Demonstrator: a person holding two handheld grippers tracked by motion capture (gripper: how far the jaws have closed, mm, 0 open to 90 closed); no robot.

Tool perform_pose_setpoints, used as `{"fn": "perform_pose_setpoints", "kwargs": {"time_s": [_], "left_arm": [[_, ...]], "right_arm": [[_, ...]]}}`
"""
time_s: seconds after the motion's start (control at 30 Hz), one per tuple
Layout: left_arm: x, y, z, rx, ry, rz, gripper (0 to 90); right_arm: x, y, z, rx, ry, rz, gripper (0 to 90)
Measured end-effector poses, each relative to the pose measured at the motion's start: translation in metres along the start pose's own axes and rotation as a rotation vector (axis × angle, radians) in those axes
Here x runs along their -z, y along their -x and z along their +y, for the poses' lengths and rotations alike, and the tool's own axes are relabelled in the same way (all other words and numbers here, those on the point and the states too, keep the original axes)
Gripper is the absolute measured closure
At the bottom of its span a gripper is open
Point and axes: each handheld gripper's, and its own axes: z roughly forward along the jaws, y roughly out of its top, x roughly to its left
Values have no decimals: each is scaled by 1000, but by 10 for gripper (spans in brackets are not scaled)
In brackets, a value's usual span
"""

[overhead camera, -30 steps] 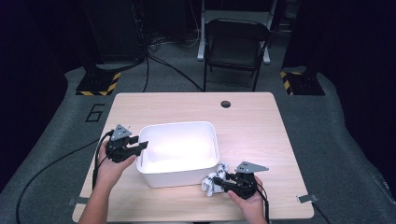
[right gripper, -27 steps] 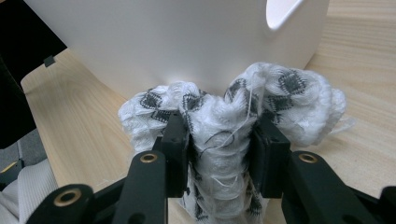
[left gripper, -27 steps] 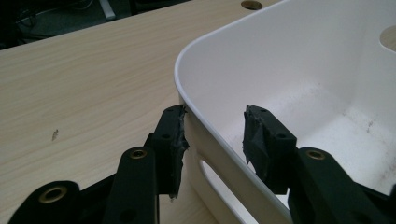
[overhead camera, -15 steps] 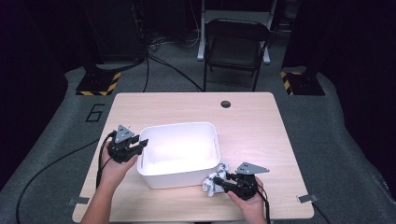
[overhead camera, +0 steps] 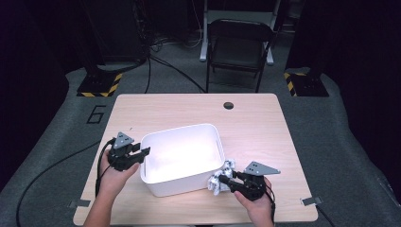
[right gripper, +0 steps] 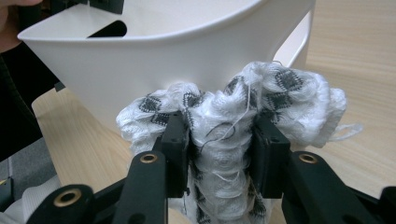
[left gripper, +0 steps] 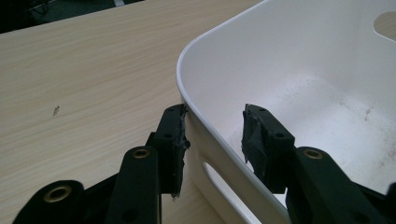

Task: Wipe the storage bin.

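- White bin sits near the front-centre of the tabletop, open side up, nothing visible inside; faint scuffs on its floor in left gripper view.
- Left tongs at the bin's left end, held by the person's left hand. Jaws apart, straddling the rim by a corner: one outside the wall, one inside. Outer pad looks to touch the wall; inner one is clear of it.
- Handle slot in the bin wall shows just below the left tongs.
- Right tongs at the bin's front-right corner, closed on a white cloth w/ dark grey diamond pattern.
- Cloth bunched btwn the jaws, bulging out both sides, just beside the bin's outer wall; contact can't be told.
- Loose threads hang off the cloth.
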Motion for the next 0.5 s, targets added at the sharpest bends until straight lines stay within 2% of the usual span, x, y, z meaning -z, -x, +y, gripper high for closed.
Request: {"fn": "perform_pose_setpoints", "kwargs": {"time_s": [0.13,0.23,0.33,0.37,0.4,0.43,0.5], "left_arm": [[-1,-1,1,1,0,-13,563],[-4,-6,2,-35,27,-26,547],[-10,-12,3,-29,42,-44,528],[-12,-13,3,-20,54,-44,530],[-13,-14,4,-35,43,-62,547],[-14,-14,4,-42,47,-60,551],[-15,-15,3,-39,55,-69,556]], "right_arm": [[3,2,2,2,14,3,628],[3,3,0,0,9,-1,627],[0,5,-3,-6,3,4,623],[-1,5,-4,-8,-5,6,623],[-3,5,-6,-8,-14,6,623],[-6,6,-8,-1,-33,-1,623],[-10,7,-12,-10,-59,-1,623]]}}
